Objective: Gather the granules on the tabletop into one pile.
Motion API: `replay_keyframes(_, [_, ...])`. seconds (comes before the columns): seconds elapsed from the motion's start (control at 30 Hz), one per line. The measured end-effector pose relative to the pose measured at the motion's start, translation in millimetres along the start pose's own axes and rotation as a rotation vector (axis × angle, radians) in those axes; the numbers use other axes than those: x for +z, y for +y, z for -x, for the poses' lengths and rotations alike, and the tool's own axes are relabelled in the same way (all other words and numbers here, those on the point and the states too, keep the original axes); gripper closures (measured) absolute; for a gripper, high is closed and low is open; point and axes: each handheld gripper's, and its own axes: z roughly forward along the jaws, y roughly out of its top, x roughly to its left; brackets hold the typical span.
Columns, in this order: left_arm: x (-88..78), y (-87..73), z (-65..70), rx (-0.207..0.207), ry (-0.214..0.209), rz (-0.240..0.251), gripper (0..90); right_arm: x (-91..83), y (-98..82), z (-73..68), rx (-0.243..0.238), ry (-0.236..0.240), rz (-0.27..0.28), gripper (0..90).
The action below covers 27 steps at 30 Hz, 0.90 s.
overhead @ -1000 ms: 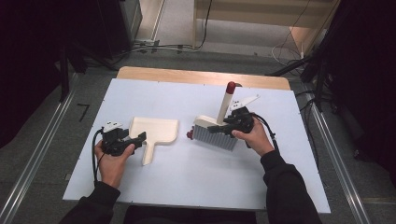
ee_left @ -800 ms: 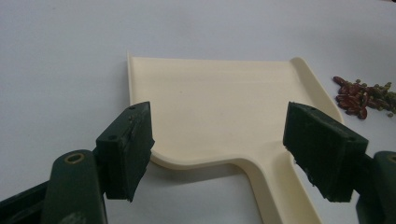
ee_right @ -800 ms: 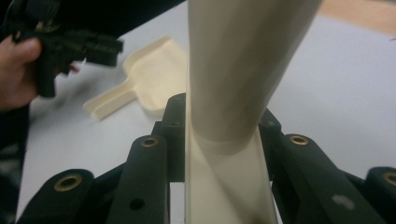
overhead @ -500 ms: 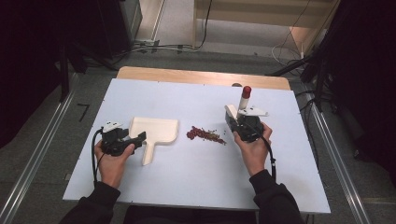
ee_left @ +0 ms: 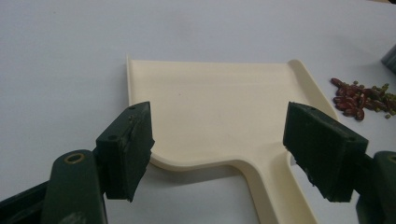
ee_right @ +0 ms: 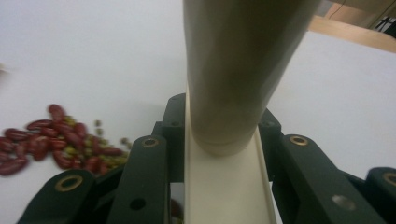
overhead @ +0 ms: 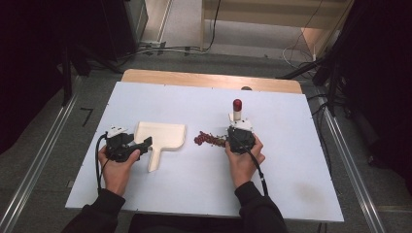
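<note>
Currently the sweeping step is in hand. The right tool (overhead: 236,132) is clamped on the brush (ee_right: 233,70), whose cream handle with a red tip stands upright, just at 3 o'clock of the bean pile (overhead: 210,140). The left tool (overhead: 144,144) stands with jaws apart around the handle of the dustpan (ee_left: 219,107), pads clear of it. The dustpan lies flat at 9 o'clock of the pile, its mouth toward 12 o'clock. By judgement, the next move calls for closing the left tool on the handle, then stroking the beans toward 9 o'clock. The pile is compact: dark red beans mixed with small green ones on the white bench (overhead: 291,170).
</note>
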Motion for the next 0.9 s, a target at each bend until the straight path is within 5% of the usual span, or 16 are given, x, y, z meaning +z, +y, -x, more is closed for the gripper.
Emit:
replay_keyframes(0.5, [-0.4, 0.3, 0.0, -0.002, -0.007, -0.001, 25.1, 9.7, 15.4, -39.8, 0.075, 0.020, -0.007, 64.2])
replay_keyframes(0.9, [-1.0, 0.4, -0.1, -0.002, -0.007, -0.002, 25.1, 12.5, 22.7, -57.6, 0.083, 0.058, -0.005, 64.2])
